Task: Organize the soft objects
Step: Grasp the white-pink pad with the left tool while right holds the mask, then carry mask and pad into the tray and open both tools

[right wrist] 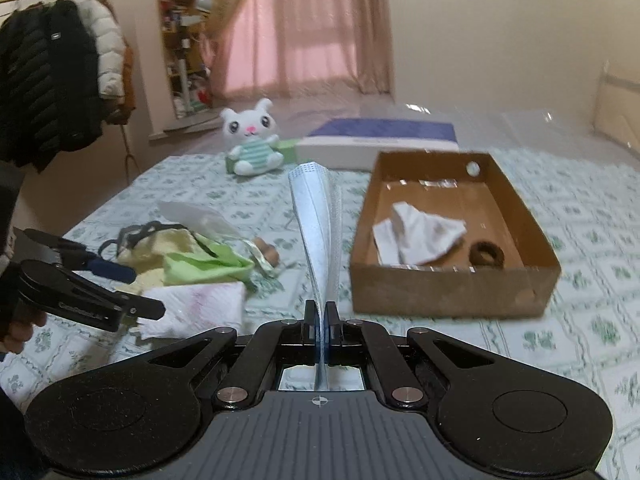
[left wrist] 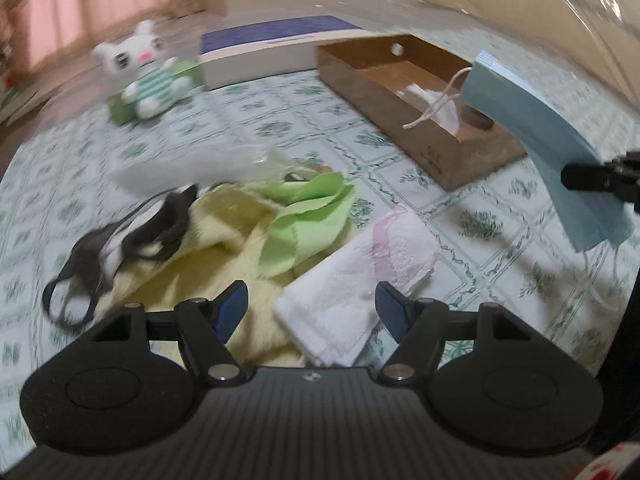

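Much of the left wrist view is smeared by motion: the black face mask [left wrist: 120,240] and the clear plastic bag [left wrist: 192,168] behind it lose their edges, and small items half hidden under the bag cannot be identified. The right gripper [left wrist: 600,176] enters that view only as a dark tip cut off at the right border. In the right wrist view, part of the left gripper [right wrist: 132,292] and the hand [right wrist: 20,328] holding it are cropped by the left edge. The left gripper's jaws stand wide apart and hold nothing; they hang just above the folded white paper towel [left wrist: 360,280] and the pale yellow cloth [left wrist: 224,248], with no visible contact. A light green cloth [left wrist: 308,216] lies crumpled on the yellow one. The right gripper's jaws are closed tight on one end of a stack of blue surgical masks [right wrist: 318,232], which rises edge-on from the pads, held in the air near the brown cardboard box [right wrist: 448,292] but not inside it. The box on the patterned tablecloth [right wrist: 560,360] contains a crumpled white cloth [right wrist: 420,236] and a dark ring [right wrist: 486,256]. A white plush rabbit [right wrist: 252,140] sits well back, beside a flat purple-topped box [right wrist: 380,136].
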`<state>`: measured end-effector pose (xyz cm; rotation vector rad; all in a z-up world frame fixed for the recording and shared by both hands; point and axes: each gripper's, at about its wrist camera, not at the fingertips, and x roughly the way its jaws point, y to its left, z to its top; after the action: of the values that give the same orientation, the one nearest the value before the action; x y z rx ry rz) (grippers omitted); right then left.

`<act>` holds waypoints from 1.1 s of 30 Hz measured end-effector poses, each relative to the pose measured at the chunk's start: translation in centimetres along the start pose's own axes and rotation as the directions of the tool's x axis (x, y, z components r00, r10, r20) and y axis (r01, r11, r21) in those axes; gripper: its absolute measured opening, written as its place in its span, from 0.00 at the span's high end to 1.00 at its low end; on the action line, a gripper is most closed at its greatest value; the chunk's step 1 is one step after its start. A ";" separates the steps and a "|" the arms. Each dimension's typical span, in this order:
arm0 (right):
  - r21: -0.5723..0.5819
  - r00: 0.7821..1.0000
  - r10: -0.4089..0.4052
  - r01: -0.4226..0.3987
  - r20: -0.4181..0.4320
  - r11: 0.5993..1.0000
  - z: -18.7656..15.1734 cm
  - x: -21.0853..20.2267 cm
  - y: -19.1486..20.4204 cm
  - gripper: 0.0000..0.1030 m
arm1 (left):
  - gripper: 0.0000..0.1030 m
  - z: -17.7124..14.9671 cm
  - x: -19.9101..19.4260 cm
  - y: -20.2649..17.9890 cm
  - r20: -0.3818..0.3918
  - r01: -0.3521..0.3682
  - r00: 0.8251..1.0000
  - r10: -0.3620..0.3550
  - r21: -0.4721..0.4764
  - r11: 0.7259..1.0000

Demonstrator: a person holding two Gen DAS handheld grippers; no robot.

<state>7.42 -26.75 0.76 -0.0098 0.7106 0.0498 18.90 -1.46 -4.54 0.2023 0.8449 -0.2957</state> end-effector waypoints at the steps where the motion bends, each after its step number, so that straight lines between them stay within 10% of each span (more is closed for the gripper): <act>1: 0.012 1.000 -0.004 0.004 -0.010 1.000 -0.1 0.1 -0.3 0.98 | 0.34 0.0 0.5 -0.1 -0.005 0.010 1.000 -0.010 0.019 1.000; 6: 0.102 0.997 -0.035 0.043 -0.074 0.994 -0.6 0.8 -1.9 0.98 | 0.43 0.1 2.3 -0.8 -0.054 0.073 0.996 -0.068 0.095 0.993; 10: 0.143 0.994 -0.037 0.051 -0.100 0.988 -0.8 0.9 -2.7 0.98 | 0.62 -0.4 2.6 -1.5 -0.076 0.080 0.995 -0.071 0.133 0.988; 11: 0.147 0.994 -0.039 0.054 -0.103 0.988 -0.9 0.9 -2.8 0.98 | 0.79 -0.6 2.5 -1.7 -0.081 0.081 0.994 -0.071 0.140 0.987; 14: 0.160 0.993 -0.038 0.056 -0.115 0.985 -1.0 0.9 -3.0 0.98 | 0.85 -1.0 2.1 -2.3 -0.086 0.081 0.994 -0.069 0.154 0.985; 33: 0.256 0.998 0.003 0.011 -0.057 0.967 1.0 -0.3 -4.8 0.98 | 0.89 4.0 -2.7 -0.8 0.072 0.154 0.987 -0.144 -0.171 0.973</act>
<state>8.03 -31.50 1.68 0.2362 0.7695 -0.0467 19.79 -2.94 0.06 -0.0357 0.8240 -0.3639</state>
